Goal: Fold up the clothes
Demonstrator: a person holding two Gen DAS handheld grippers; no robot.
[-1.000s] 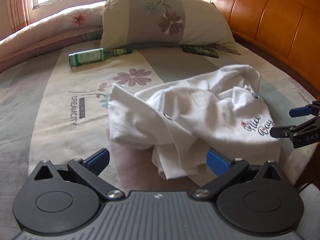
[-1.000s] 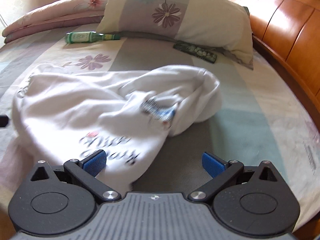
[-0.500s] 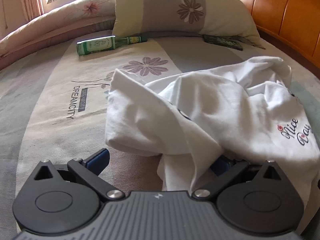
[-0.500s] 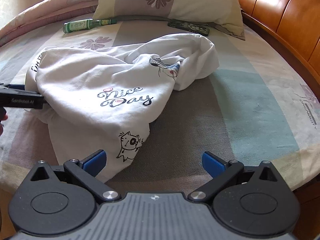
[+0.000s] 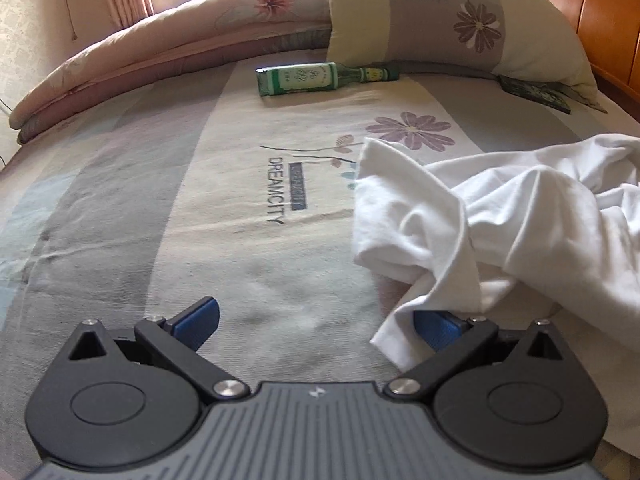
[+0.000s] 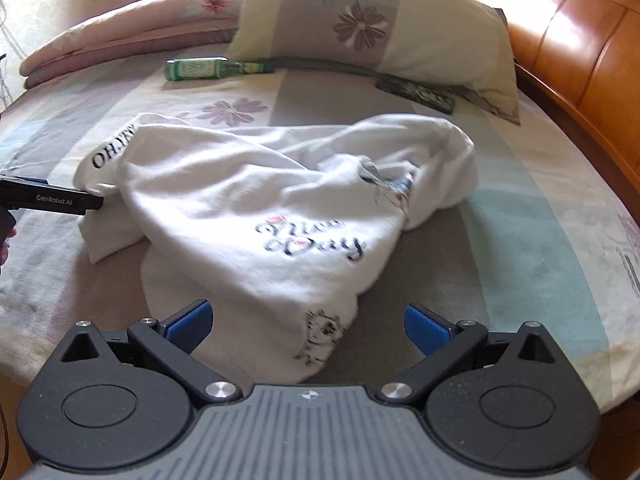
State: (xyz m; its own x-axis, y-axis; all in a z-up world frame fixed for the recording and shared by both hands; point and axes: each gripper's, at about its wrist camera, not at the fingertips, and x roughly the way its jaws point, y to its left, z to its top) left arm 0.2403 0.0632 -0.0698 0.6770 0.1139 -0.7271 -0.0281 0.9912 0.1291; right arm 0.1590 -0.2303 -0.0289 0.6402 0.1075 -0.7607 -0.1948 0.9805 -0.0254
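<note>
The left gripper (image 5: 316, 320) stands wide open over the bed sheet (image 5: 160, 208) and grips nothing; a loose corner of the white T-shirt (image 5: 500, 220) drapes over its right fingertip (image 5: 434, 326), hiding part of the blue pad, while bare sheet lies in the gap between the fingers. From this camera the garment lies ahead and to the right of the tool, crumpled, with its right portion cut off by the frame edge. The right gripper (image 6: 308, 324) is likewise fully spread and holds nothing; the near hem of the T-shirt (image 6: 260, 216), bearing a small cartoon cat print that is blurred, extends into the gap between its fingers, closer to the left pad. The "Nice Day" lettering is legible but soft; a second graphic higher on the fabric is too smeared to identify. In the right wrist view the left gripper (image 6: 52, 200) appears only as a black bar entering from the left edge, its tip touching the shirt's side; its fingers are not distinguishable there. Far ahead of both tools a green bottle (image 5: 316, 78) lies on its side just in front of the pillow (image 6: 380, 32). A dark flat object (image 6: 416, 92) lies partly under the pillow's corner; its identity cannot be determined. The wooden headboard (image 6: 580, 52) is truncated at the right edge.
</note>
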